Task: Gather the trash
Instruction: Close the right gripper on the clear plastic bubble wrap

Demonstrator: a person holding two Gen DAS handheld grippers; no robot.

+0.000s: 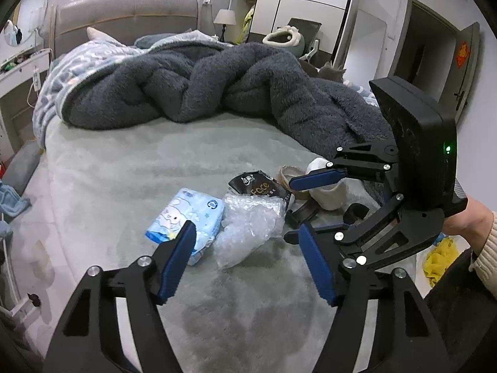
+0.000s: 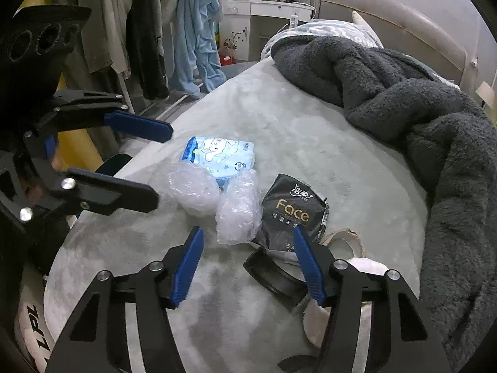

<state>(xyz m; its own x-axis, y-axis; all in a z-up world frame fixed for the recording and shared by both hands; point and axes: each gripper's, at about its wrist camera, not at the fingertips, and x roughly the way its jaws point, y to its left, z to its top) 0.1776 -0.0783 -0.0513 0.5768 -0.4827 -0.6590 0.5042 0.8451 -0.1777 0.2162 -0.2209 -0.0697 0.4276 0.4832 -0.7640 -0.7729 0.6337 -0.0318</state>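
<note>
The bed, covered by a pale grey-green plush sheet, fills both views, and a dark grey fleece blanket lies bunched across its far half in front of the padded headboard. The trash lies in a loose cluster on the open sheet near the blanket's edge. Largest in the cluster is a blue tissue pack printed with a cartoon figure, lying flat; touching its side is crumpled clear bubble wrap, which in the right wrist view shows as two lobes. Just beside the wrap lies a black tissue packet marked "Face", its wrapper creased and apparently flattened, though its contents cannot be made out. Next to that packet sit a black curved plastic piece, a torn ring of cardboard, and a white rounded object that may be a sock or a cup; the view is too partial to tell which. The left gripper hovers above the sheet with its blue pads apart, framing the bubble wrap and the blue pack without touching either. The right gripper also stands with its pads apart, nothing clamped, over the bubble wrap and black packet. A hand in a cream knit sleeve holds the right gripper's body.
</note>
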